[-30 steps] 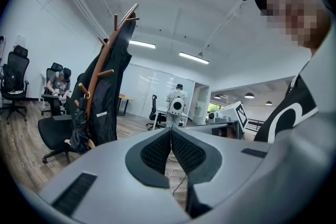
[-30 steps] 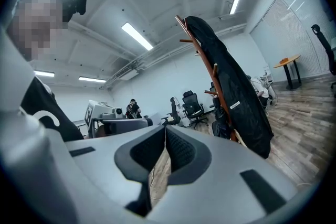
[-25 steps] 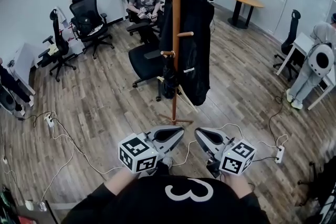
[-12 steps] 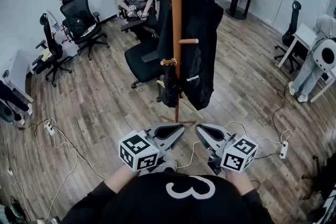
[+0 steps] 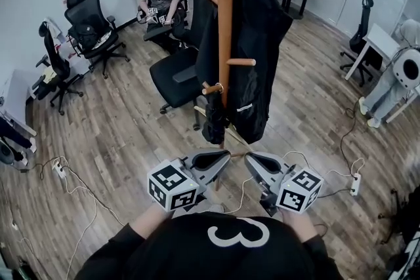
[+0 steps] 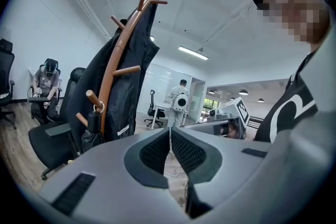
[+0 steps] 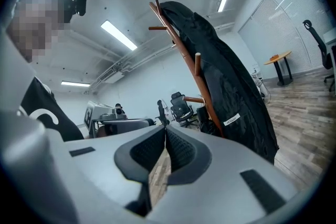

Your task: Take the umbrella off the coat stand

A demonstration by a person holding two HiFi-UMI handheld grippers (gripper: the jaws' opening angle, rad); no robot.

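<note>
**Head view:** the left hand-held gripper (image 5: 224,156) and right hand-held gripper (image 5: 249,160) lie side by side, jaws together and empty. The folded black umbrella (image 5: 214,120) hangs from a low peg of the coat stand (image 5: 225,42), ahead of both tips and apart from them.

**Left gripper view:** jaws together; the umbrella (image 6: 93,129) is ahead-left, beside the black coat (image 6: 131,81).

**Right gripper view:** jaws together; the coat stand (image 7: 185,57) is ahead-right.

One coat stand (image 5: 225,16), one umbrella (image 5: 214,122), two hand-held grippers (image 5: 225,156) (image 5: 249,160).

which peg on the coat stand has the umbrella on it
The low, ringed peg on the left; the black umbrella hangs from it alone.
</note>
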